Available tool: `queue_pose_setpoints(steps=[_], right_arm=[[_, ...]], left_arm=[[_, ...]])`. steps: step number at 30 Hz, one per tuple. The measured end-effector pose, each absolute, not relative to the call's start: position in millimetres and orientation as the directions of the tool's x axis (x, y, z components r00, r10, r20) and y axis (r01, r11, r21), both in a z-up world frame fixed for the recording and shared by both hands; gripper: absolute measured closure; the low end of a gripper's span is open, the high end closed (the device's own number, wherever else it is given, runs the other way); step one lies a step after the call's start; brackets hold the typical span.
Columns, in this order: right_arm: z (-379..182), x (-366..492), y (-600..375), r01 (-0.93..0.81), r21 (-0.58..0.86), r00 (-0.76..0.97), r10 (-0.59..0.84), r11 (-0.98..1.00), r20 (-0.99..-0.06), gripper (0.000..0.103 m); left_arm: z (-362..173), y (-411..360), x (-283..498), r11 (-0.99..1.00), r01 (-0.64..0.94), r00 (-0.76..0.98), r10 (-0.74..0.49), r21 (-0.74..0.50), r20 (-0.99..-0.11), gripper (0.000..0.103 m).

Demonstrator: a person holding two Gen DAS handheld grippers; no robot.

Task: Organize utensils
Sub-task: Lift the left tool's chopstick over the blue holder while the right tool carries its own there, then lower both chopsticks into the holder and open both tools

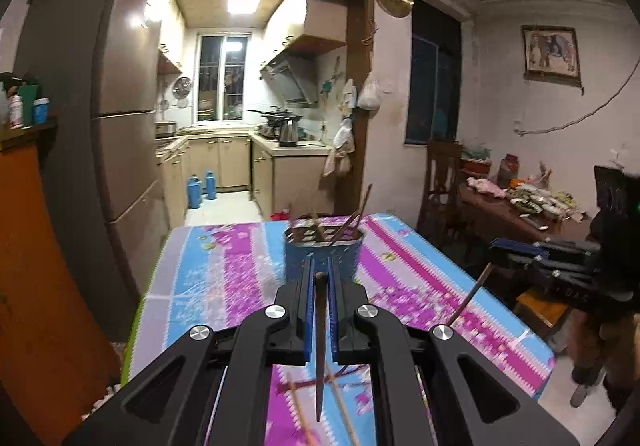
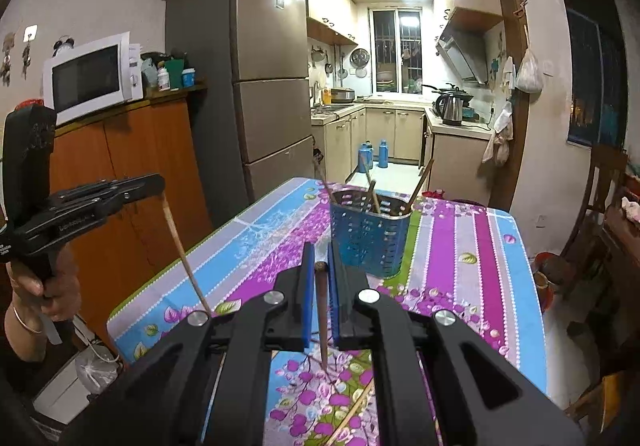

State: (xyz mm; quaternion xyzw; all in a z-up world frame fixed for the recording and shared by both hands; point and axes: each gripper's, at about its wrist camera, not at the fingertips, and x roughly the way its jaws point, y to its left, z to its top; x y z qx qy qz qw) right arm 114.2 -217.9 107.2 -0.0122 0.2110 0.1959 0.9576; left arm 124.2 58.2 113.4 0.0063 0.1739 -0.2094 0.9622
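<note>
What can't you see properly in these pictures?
- Blue holder, left wrist view: blurred, and its lower front hides behind the left gripper.
- Chopsticks on the table, both views: ends hidden under the gripper bodies.
- Right gripper's chopstick, right wrist view: tip blends into the flowery cloth.

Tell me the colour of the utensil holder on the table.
Blue utensil holder, perforated; clearest in the right wrist view.
</note>
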Motion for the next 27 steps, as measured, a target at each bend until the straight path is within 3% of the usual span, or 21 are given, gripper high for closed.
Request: queue_pose_setpoints(steps=[6,17,24,27], right_arm=[[138.7,143.0,-228.8,-0.361,0.065,0.856,0.358,0.93,-0.372,0.098],[202.9,231.5,-235.3,-0.273,0.029,0.921,0.27,0.962,-0.282,0.098],[210.7,296.6,-233.8,-0.22,0.014,0.944,0.216,0.975,-0.251,0.098],[202.5,317.8,-232.7,-0.211,0.021,0.945,0.209,0.977,-0.25,0.098]], left_arm=[[149.6,25.4,165.2,0.895,0.444,0.851,-0.438,-0.048,-0.289,0.095],[211.5,-22.6,277.1,0.923,0.383,0.902,-0.379,-0.022,-0.205,0.095],[220.1,-29.2,337.6,0.931,0.362,0.917,-0.363,-0.035,-0.163,0.095],[210.8,-32.0,364.3,0.939,0.342,0.921,-0.343,-0.036,-0.187,0.095]])
